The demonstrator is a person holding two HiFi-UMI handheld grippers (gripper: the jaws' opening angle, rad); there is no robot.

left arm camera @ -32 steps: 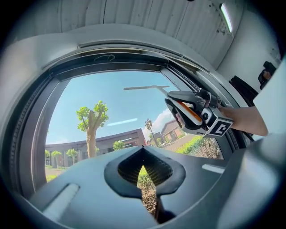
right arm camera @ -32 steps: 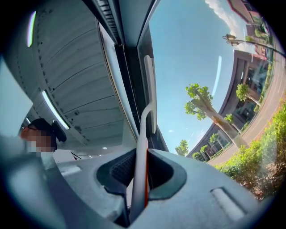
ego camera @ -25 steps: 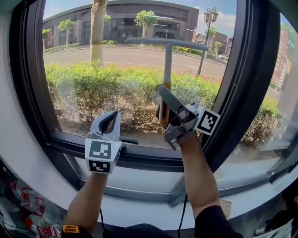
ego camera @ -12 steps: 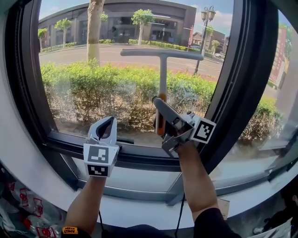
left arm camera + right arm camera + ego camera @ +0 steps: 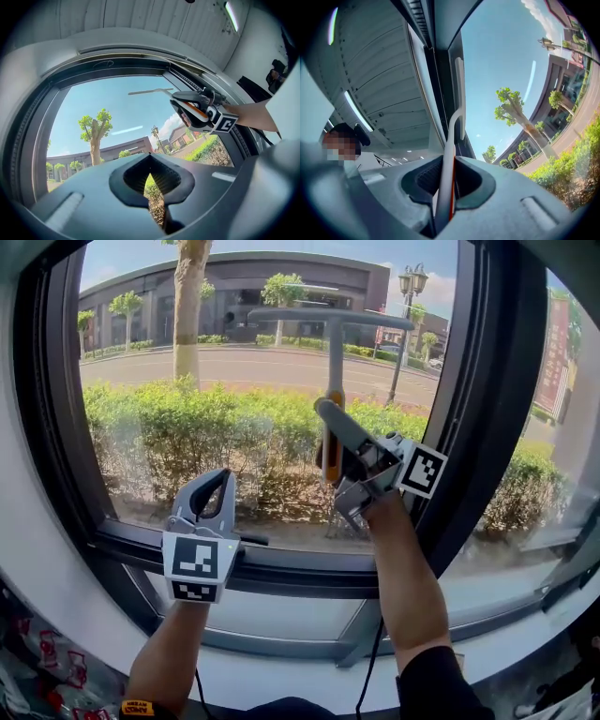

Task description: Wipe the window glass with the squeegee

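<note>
Right claw [image 5: 330,448] clamps the squeegee [image 5: 335,352] by its handle, blade up against the window glass [image 5: 150,427] — left claw [image 5: 214,491] pinched together, empty.

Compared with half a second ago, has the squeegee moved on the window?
Yes, upward. The squeegee has risen: its blade stands farther above the lower window frame, carried by the right hand-held gripper shut on its handle.

Left hand-held gripper [image 5: 219,476] and right hand-held gripper [image 5: 327,416], both light grey plastic with dark jaw pads. Each carries a white cube [image 5: 195,566] printed with black square markers. A thin black cable [image 5: 371,662] trails by the right forearm. Dark sleeve [image 5: 429,692] at the right elbow.
</note>
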